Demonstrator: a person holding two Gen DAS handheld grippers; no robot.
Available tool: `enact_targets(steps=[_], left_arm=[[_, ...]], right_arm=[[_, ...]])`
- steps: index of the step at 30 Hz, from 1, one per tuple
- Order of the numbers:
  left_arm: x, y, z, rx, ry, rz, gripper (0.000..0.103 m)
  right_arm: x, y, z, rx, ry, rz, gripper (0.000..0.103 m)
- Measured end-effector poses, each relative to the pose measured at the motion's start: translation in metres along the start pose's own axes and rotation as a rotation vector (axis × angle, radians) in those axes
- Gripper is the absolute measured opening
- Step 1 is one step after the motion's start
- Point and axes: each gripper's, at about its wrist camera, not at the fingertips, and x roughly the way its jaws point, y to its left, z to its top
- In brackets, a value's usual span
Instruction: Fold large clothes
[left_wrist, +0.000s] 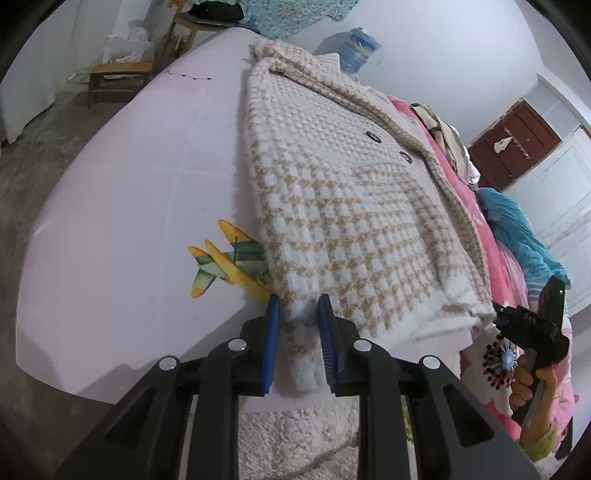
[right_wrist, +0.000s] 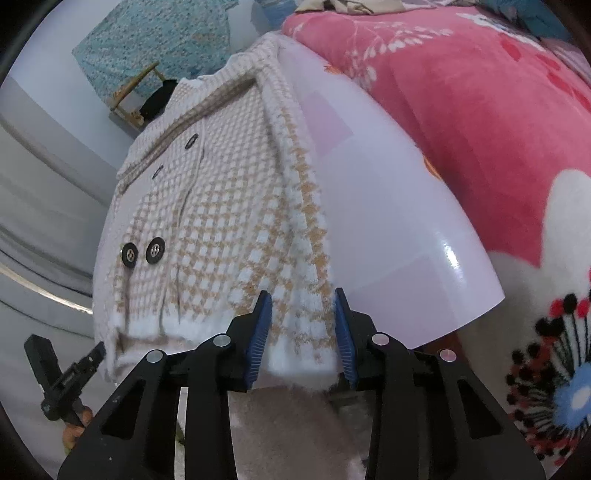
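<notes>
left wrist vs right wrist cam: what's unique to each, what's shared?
Left wrist only: a yellow-green airplane print on the pale table, wooden stools, a brown door, and the right gripper at the coat's other hem corner.

Right wrist only: a lower pair of black buttons, the flower pattern on the pink blanket, and the left gripper.

Both: the checked knit coat laid flat, with the viewing gripper's blue pads closed on its white hem.
</notes>
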Motion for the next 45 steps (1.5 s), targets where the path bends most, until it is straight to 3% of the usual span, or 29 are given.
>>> enact_targets(steps=[5,10,14,19,27,31,34,39,45], left_arm=[[-0.001,-0.010,0.000,0.039,-0.037,0.047,0.016],[-0.016,-0.025,0.002,0.142,-0.090,0.108,0.007],[-0.057,-0.042,0.007,0.230,-0.209,0.137,0.006],[-0.093,-0.056,0.007,0.298,-0.277,0.160,0.006],[-0.144,-0.044,-0.026,0.270,-0.208,0.139,0.006],[-0.126,-0.033,-0.034,0.222,-0.148,0.153,0.006],[-0.120,-0.031,-0.019,0.192,-0.150,0.112,0.006],[-0.119,-0.042,0.024,0.243,-0.236,0.096,0.007],[-0.081,-0.033,0.092,0.223,-0.254,0.068,0.008]], right_arm=[[0.003,-0.002,0.001,0.010,-0.008,-0.007,0.008],[-0.024,0.008,0.003,-0.029,-0.115,-0.055,0.005],[-0.064,0.015,0.007,-0.060,-0.216,-0.025,0.004],[-0.105,0.030,0.002,-0.135,-0.304,0.010,0.004],[-0.134,0.016,-0.047,-0.089,-0.217,0.070,0.004],[-0.108,0.011,-0.062,-0.047,-0.141,0.031,0.004],[-0.102,0.011,-0.052,-0.005,-0.149,0.065,0.004],[-0.110,0.032,-0.004,-0.031,-0.266,0.104,0.005],[-0.071,0.053,0.063,-0.049,-0.308,0.117,0.006]])
